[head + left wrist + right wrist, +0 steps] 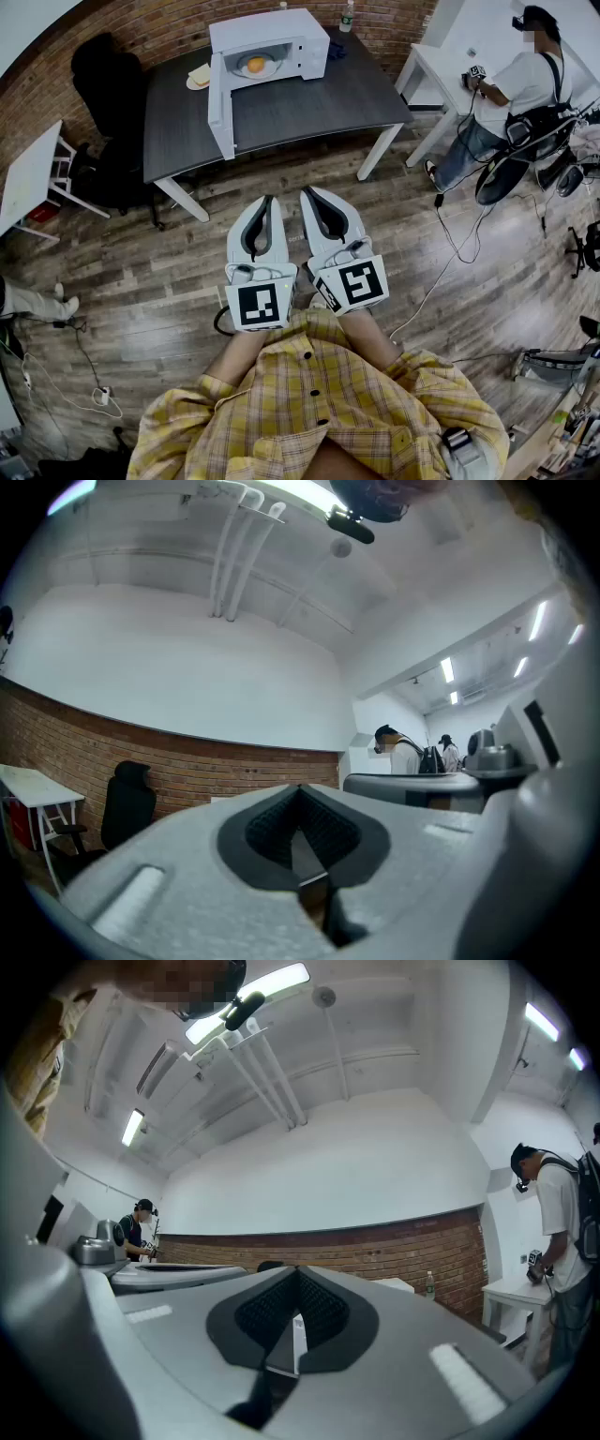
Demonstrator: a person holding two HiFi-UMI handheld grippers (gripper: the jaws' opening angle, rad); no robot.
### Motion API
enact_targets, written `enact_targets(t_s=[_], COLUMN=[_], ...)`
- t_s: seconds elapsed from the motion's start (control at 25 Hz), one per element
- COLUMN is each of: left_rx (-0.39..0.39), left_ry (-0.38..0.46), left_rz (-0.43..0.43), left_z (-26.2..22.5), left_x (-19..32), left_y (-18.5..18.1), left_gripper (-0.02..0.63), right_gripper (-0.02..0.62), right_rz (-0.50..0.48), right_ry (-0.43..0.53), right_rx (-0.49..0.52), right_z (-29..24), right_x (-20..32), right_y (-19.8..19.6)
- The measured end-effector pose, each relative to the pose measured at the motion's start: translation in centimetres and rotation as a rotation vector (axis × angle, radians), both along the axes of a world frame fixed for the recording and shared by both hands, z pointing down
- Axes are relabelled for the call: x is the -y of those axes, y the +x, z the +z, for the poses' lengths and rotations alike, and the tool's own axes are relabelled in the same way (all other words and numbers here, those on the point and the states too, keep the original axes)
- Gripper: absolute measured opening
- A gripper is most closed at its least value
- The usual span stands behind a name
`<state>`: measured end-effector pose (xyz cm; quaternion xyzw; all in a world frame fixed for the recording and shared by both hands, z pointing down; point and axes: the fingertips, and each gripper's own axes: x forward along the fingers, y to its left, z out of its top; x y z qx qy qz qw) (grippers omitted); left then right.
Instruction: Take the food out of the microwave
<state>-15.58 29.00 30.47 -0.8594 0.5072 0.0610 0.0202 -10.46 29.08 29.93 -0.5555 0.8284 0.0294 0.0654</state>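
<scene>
Now, your left gripper [267,201]: jaws pressed together, empty
Your right gripper [308,194]: jaws together, empty
White boxy microwave [302,39]: open, round yellow food [256,65] inside

Microwave [267,47] on far part of desk [309,103], door [219,103] swung open at its left. Food [256,65] inside. Plate [198,78] on desk, left of microwave; bottle [348,16] behind, right. Office chair [103,70] left of desk. Left gripper [266,201], right gripper [308,193] side by side, well before desk.
</scene>
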Motion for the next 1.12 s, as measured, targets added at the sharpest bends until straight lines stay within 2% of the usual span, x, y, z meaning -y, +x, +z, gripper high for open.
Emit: enact_targets(t_s=[0.24,0.6,0.84,1.12], left_rx=[-0.002,0.037,0.027,0.038], left_ry=[0.009,0.006,0.023,0.023], left_rz=[-0.015,-0.043,-0.076,-0.101], left_z=[0.1,0.8,0.0,0.8], left_x=[0.4,0.2,0.0,0.2], left_y=[1.6,5.2,8.3,10.4], left_gripper=[0.0,-0.002,-0.002,-0.002], right_gripper=[0.0,0.002,0.002,0.002], right_rz=[-0.004,-0.032,-0.043,-0.074], right_ry=[0.009,0.024,0.072,0.058], right_rx=[-0.003,0.008,-0.021,-0.012], right_z=[0.2,0.0,-0.4,0.6], right_x=[0.4,0.4,-0.2,0.3], right_y=[1.8,5.6,8.4,10.5])
